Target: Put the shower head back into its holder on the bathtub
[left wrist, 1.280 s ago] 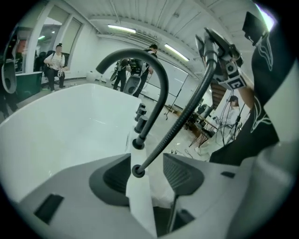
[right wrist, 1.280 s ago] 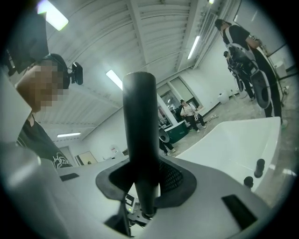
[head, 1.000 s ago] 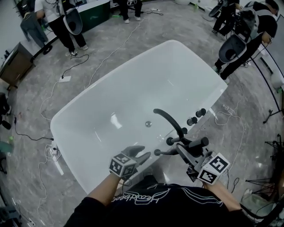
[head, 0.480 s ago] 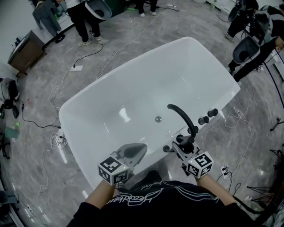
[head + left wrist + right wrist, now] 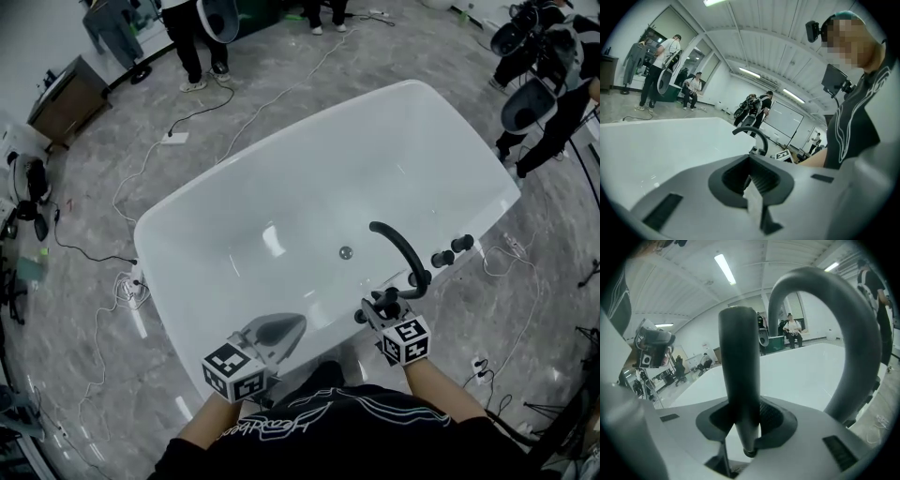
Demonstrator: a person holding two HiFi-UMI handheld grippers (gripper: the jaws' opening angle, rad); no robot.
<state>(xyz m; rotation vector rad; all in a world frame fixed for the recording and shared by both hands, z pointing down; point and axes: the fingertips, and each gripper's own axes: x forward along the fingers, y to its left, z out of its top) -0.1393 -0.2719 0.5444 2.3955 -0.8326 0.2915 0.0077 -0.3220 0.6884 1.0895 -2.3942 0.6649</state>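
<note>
My right gripper is shut on the dark shower head handle. The handle stands upright between the jaws, its lower tip just below them. It hangs at the white bathtub's near rim, right beside the base of the black curved faucet. The holder itself is hidden under the gripper. My left gripper floats over the near rim to the left, shut and empty.
Two black knobs sit on the rim right of the faucet. A drain marks the tub floor. Cables trail over the grey floor around the tub. People stand at the far side.
The left gripper's jaws have shut on nothing and it has drawn back a little. The right gripper has come down with the shower head, turning it from lying flat to upright beside the faucet.
</note>
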